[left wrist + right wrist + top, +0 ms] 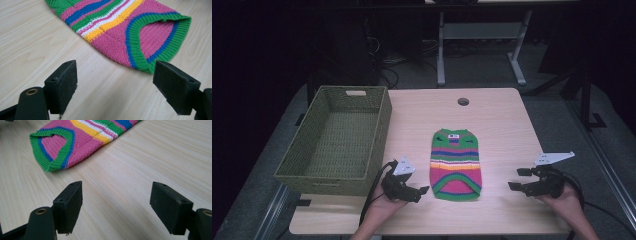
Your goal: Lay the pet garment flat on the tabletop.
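The counter (502,125) carries a green woven basket (337,140) at its left, with nothing in it, and a striped knitted sweater (456,165) lying flat in the middle, untouched, so I'd judge all the handling is still ahead. Its long axis runs front to back, collar away, wide hem toward the person. The left hand-held gripper (422,191) and right hand-held gripper (516,178) flank the hem, both spread wide and holding nothing.

A light wooden table (502,120) with a round cable hole (463,101) stands on grey carpet (272,150). Behind it, a white desk frame (482,35) and tangled cables (387,65) sit in a dark room
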`<state>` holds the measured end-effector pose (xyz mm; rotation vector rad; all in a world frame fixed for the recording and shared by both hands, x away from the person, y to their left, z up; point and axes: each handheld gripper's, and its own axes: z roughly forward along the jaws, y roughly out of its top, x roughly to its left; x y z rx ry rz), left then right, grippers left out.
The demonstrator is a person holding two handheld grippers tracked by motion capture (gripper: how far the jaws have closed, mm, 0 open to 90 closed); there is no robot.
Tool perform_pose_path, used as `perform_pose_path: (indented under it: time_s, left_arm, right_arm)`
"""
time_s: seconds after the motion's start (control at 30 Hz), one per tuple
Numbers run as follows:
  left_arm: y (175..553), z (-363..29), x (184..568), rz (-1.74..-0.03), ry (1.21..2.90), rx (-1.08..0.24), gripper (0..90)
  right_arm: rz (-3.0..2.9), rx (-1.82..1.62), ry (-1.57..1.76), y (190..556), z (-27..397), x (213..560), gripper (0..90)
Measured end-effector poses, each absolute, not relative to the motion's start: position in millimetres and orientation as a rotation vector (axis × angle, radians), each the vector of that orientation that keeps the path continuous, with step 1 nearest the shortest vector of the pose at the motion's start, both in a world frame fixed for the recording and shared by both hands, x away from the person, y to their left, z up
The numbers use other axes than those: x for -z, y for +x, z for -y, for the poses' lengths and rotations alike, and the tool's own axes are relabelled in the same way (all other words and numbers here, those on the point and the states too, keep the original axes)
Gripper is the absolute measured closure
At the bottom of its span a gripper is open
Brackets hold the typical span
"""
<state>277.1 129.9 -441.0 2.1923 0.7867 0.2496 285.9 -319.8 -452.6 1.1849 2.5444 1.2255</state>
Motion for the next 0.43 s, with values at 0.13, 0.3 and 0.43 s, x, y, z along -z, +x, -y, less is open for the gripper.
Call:
perform_pose_path:
  time_s: [0.13,0.3,0.43]
  left_arm:
    - [272.7,-133.1,440.7,-0.783,2.185,-0.268,19.3]
    - [265.2,-138.9,440.8,-0.790,2.145,-0.269,19.3]
    - [262.4,-144.2,444.6,-0.822,2.099,-0.235,19.4]
  right_arm:
    - [-2.514,-1.217,1.189,276.2,325.2,456.7,25.7]
    - [-2.473,-1.209,1.223,263.6,329.7,460.2,25.7]
    - [-2.423,-1.212,1.246,249.9,330.1,461.8,25.8]
